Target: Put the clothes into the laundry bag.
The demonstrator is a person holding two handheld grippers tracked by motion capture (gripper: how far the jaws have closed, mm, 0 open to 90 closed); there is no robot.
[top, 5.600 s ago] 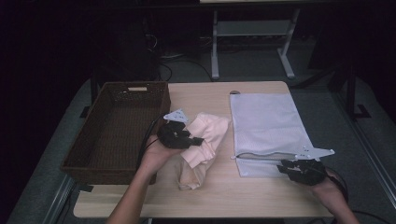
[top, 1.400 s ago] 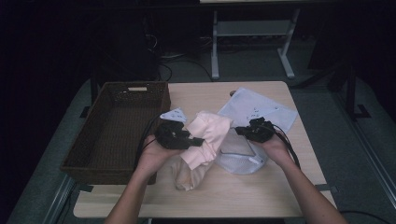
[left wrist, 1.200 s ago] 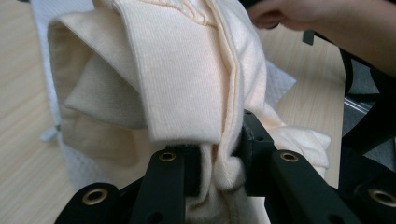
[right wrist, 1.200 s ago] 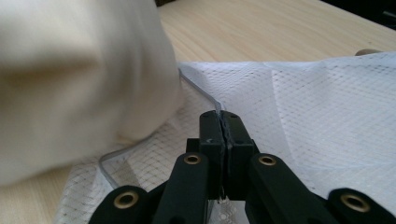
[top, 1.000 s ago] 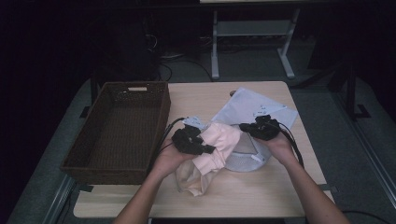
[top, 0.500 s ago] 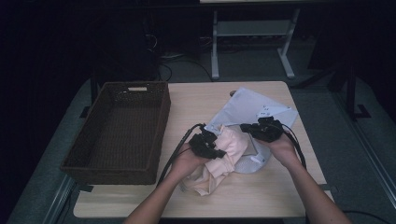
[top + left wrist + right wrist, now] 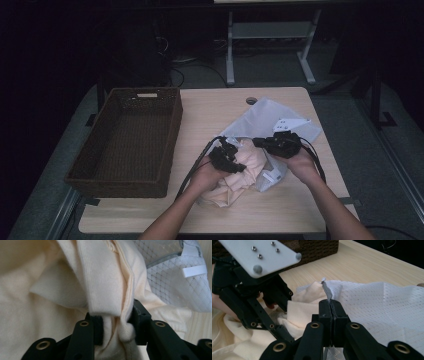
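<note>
A cream garment (image 7: 243, 172) lies bunched at the middle of the table, partly inside the mouth of a white mesh bag (image 7: 270, 116). My left gripper (image 7: 237, 165) is shut on a fold of the garment (image 7: 50, 302). Its jaws have just been opening a little, and cloth is still bunched between the pads (image 7: 98, 327). My right gripper (image 7: 332, 307) is shut on the grey-trimmed edge of the mesh bag (image 7: 382, 305), holding it up just right of the garment. In the high view, the right gripper (image 7: 259, 143) faces the left one closely.
An empty dark wicker basket (image 7: 172, 131) stands at the table's left. The bag's white tag (image 7: 194, 271) hangs near the garment. Bare wooden table (image 7: 225, 217) runs along the front edge, and a metal stand (image 7: 270, 35) is on the floor beyond.
The left hand has carried the garment right and down, into the bag's mouth. The right hand has kept the bag's edge lifted, almost in place.
</note>
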